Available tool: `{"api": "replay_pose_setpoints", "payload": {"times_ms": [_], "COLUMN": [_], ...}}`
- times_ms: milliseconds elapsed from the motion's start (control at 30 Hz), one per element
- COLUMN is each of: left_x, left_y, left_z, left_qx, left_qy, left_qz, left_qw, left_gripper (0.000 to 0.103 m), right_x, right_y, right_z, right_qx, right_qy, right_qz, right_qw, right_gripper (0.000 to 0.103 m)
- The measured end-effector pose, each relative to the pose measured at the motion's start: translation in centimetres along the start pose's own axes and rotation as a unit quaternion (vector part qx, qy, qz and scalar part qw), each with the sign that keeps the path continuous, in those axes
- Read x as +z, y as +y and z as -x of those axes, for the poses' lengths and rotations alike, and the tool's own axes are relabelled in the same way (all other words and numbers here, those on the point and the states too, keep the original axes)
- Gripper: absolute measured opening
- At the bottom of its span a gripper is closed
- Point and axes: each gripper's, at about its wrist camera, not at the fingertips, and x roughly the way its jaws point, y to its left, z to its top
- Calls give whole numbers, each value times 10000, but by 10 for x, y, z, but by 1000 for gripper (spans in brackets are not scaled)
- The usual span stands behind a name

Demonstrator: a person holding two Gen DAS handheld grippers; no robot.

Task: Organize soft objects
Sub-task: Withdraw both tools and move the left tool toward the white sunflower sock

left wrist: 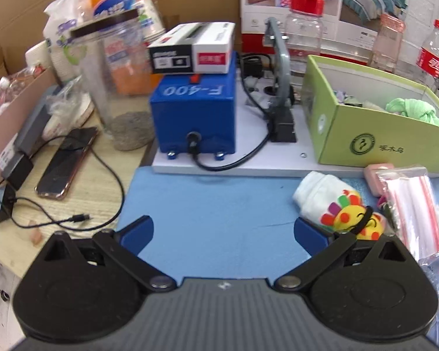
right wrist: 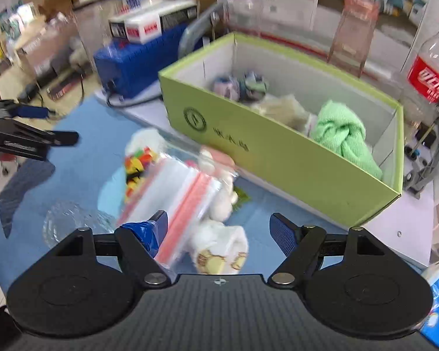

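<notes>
Clearly both grippers hang empty above the blue work mat (left wrist: 213,201), fingers spread wide with nothing between the pads. The left gripper (left wrist: 223,229) points down at bare mat; just off its right finger lies a white rolled sock (left wrist: 319,196) touching a yellow plush toy with orange and green spots (left wrist: 351,216). It seems parked there to keep clear while the other hand works, though that is a guess.

The right gripper (right wrist: 218,229) is tilted steeply over the loose pile, probably lining up the next pick. Just ahead of its fingers, nearer the left one, sits a white soft cloth item with a yellow printed patch (right wrist: 219,248), and a clear zip bag with a red seal strip (right wrist: 178,193) slants past the left fingertip. Both are blurred, so whether the fingertip touches the bag cannot be told.

Beyond the fingers and to their right stands the open light-green cardboard box (right wrist: 278,158), evidently the collecting bin. It holds a knotted green towel (right wrist: 345,137) at the near end, a beige soft bundle in the middle and a pale patterned rolled piece (right wrist: 240,84) at the far end. Several soft things on the mat remain outside it, so the sorting looks partly done.
</notes>
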Motion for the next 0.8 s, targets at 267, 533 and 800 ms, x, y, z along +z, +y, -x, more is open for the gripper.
{"api": "replay_pose_setpoints", "payload": {"times_ms": [267,533,800], "left_x": [-5,1,4], "left_y": [5,-16,-42], "left_z": [-2,-10,-5], "left_qx": [-109,-186,-201], "left_qy": [-3,6,-54], "left_qz": [83,-93,-324], "left_qw": [9999,9998,9993], "left_gripper": [101,101,101], "right_x": [5,-50,-48], "right_y": [-18,-98,-76], "right_z": [-35,7,38], "right_qx": [-358,-1806,-763], "right_qy": [923,401,-764], "right_qz": [167,-1090,-1274], "right_qw": [9949,9767,9860], "right_gripper": [64,65,65]}}
